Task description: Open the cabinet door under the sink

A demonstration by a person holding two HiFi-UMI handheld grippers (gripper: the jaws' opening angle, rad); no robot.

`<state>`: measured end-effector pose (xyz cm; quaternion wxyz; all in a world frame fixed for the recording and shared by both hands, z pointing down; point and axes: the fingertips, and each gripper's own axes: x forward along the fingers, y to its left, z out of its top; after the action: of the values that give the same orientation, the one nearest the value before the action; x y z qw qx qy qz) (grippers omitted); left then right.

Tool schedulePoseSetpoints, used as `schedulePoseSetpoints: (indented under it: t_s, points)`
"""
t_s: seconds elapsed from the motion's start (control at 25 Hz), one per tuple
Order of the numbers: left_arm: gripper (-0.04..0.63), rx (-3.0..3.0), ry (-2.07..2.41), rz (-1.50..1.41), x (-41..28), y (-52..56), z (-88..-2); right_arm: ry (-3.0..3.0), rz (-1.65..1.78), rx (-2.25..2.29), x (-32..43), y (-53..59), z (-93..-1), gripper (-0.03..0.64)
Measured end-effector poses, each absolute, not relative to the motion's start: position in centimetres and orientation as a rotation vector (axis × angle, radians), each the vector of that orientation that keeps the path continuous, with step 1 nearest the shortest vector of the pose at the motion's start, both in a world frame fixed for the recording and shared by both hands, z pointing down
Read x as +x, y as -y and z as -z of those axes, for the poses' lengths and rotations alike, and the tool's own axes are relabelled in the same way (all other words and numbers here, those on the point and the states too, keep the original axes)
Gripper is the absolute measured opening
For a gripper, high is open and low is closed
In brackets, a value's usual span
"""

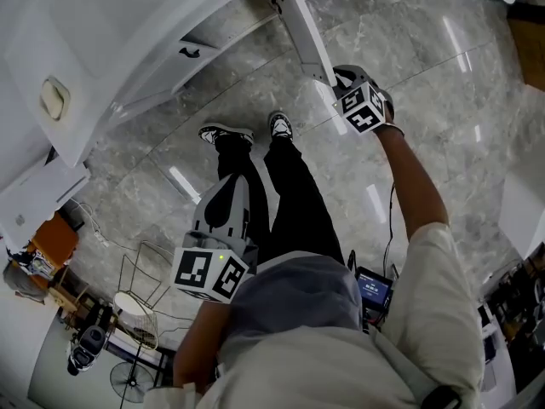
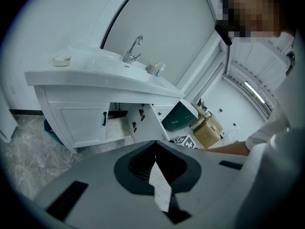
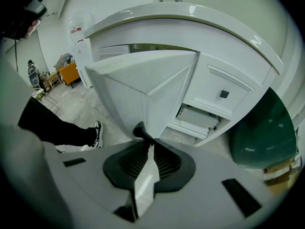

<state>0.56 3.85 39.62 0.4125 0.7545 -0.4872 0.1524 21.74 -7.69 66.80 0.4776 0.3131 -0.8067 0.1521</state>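
The white sink vanity [image 2: 81, 109] has one cabinet door [image 3: 143, 89] swung wide open, seen edge-on in the head view [image 1: 302, 28]. My right gripper [image 3: 148, 144] is at the door's free edge, jaws closed around its small black handle [image 3: 140, 129]. In the head view that gripper [image 1: 362, 105] is stretched forward at arm's length. My left gripper [image 1: 213, 267] hangs back near the person's body, shut and empty [image 2: 155, 162]. A second door [image 2: 78, 123] with a black handle [image 2: 105, 119] stays closed on the vanity's left.
The person's legs and shoes [image 1: 277, 126] stand just in front of the vanity. A dark green bin [image 3: 262, 137] sits beside the vanity, with cardboard boxes [image 2: 207, 130] beyond. A faucet [image 2: 133, 49] and soap [image 2: 62, 60] are on the counter. A fan [image 1: 132, 377] stands behind.
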Motion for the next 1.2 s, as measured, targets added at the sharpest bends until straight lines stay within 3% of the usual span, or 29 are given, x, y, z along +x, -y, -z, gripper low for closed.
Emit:
schedulePoseSetpoints:
  t_s: [1.2]
  points:
    - [0.000, 1.905, 1.210, -0.397, 1.5, -2.5, -38.9, 1.837, -0.839, 1.192, 29.4, 6.6, -66.4, 0.014]
